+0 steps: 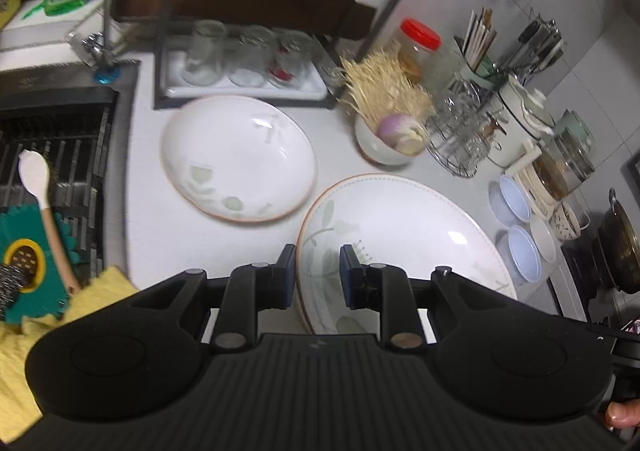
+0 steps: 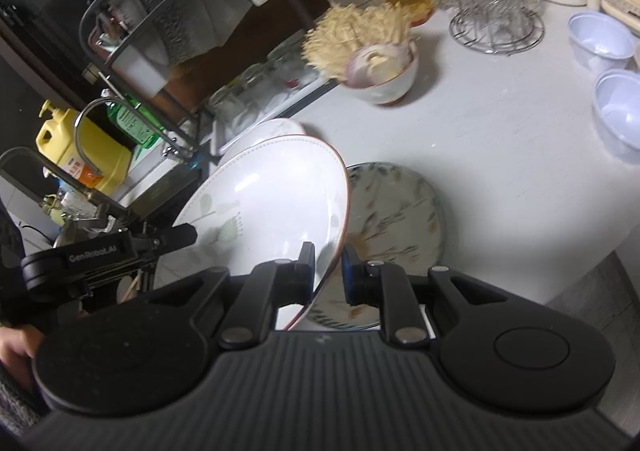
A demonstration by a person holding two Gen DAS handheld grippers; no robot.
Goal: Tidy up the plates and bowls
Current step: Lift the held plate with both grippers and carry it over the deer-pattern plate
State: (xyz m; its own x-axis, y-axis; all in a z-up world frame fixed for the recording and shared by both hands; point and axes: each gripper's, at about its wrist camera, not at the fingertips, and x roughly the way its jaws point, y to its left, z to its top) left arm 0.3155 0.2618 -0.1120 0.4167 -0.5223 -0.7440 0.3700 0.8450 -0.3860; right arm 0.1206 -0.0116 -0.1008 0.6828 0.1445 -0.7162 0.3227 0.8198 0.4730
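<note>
The plates (image 1: 240, 159) look like glossy glazed ceramic, catching white highlights, on a smooth matt pale tabletop (image 2: 500, 155). The tongs (image 1: 318, 271) are matt black plastic, ribbed behind. The cup stand (image 2: 496, 27) is shiny wire metal; the cloth (image 1: 104, 291) is rough yellow fabric.

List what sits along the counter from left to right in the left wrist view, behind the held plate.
Wooden spoon → round white plate → bowl of onion and enoki → wire glass rack → pale blue bowls.
</note>
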